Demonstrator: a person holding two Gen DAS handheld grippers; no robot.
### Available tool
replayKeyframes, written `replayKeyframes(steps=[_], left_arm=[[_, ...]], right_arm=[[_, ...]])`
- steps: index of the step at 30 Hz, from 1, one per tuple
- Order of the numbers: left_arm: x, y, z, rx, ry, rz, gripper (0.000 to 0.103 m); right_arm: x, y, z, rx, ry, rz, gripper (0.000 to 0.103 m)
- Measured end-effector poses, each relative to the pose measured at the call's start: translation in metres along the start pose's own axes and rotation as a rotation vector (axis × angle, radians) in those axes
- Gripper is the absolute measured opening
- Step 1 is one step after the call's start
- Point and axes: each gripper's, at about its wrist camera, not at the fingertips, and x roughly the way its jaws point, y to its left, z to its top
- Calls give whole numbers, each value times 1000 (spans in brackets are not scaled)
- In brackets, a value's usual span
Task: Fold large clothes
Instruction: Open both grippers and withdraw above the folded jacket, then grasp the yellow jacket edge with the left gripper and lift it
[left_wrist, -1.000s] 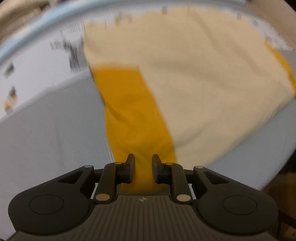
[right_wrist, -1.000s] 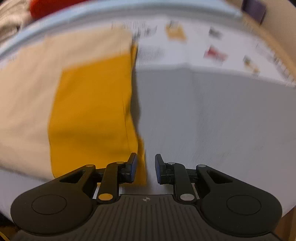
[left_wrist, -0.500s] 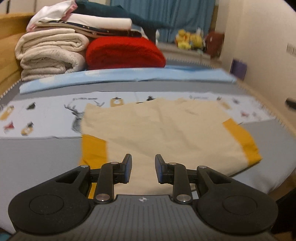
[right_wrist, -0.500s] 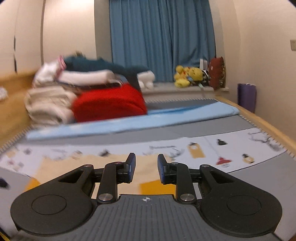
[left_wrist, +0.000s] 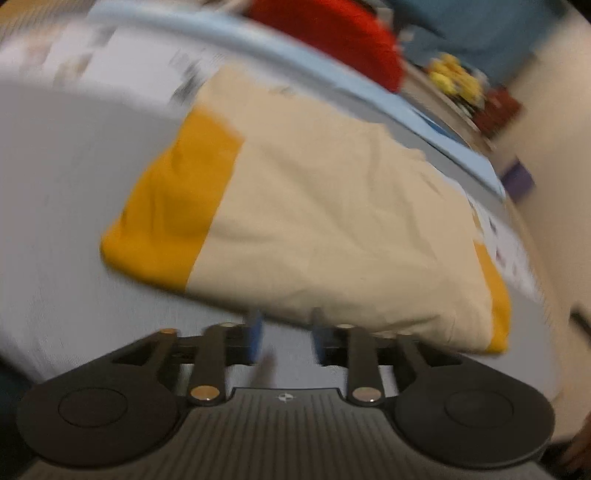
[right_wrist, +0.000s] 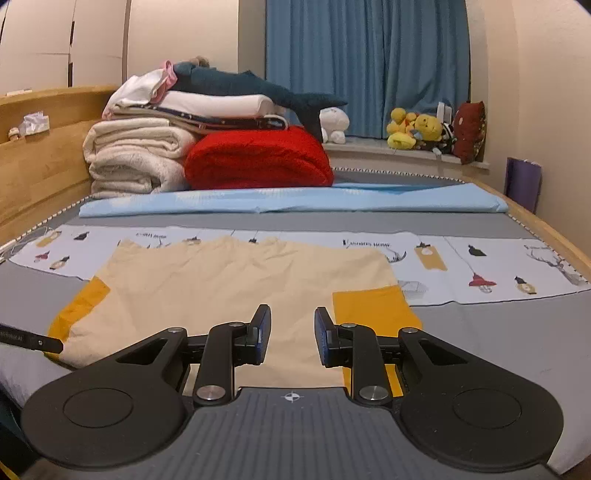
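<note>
A cream shirt (left_wrist: 332, 229) with mustard-yellow sleeves (left_wrist: 173, 206) lies folded flat on the grey bed cover. My left gripper (left_wrist: 286, 339) hangs over bare cover just short of the shirt's near edge. Its jaws are opening and nothing is between them; that view is blurred and tilted. In the right wrist view the same shirt (right_wrist: 236, 280) spreads ahead, one yellow sleeve (right_wrist: 373, 306) at its right side. My right gripper (right_wrist: 291, 336) floats above the shirt's near part, open and empty.
Folded blankets, a red one (right_wrist: 258, 162) and white ones (right_wrist: 136, 158), are stacked at the bed's far end behind a light blue sheet (right_wrist: 295, 201). A wooden bed frame (right_wrist: 40, 147) borders the left. A black bar (right_wrist: 29, 339) pokes in at the left edge.
The left view swung from a level look across the bed to a tilted, downward one, and its jaws spread wider. The right view lifted off the yellow sleeve to look across the bed.
</note>
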Motion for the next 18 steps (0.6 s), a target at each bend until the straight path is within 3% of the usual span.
replayKeyframes(steps=[2,4,5,11,18], left_arm=[[6,18,7,-114,13,-16,50],[9,36,12,-231,0,-22,69],[11,45,13,-295,-8,-24,71],[25,93,10,-621,-89,-14,72],[39,103,17,-706,-235,-51,72]], right_arm=[[-1,4,-1,-5,3,11,27],[-2,7,-2,-15,6,22,27],[-2,9,-3,-22,7,27,27],[2,17,-5,-54,23,57,27],[8,17,-7,-21,44,68,27]])
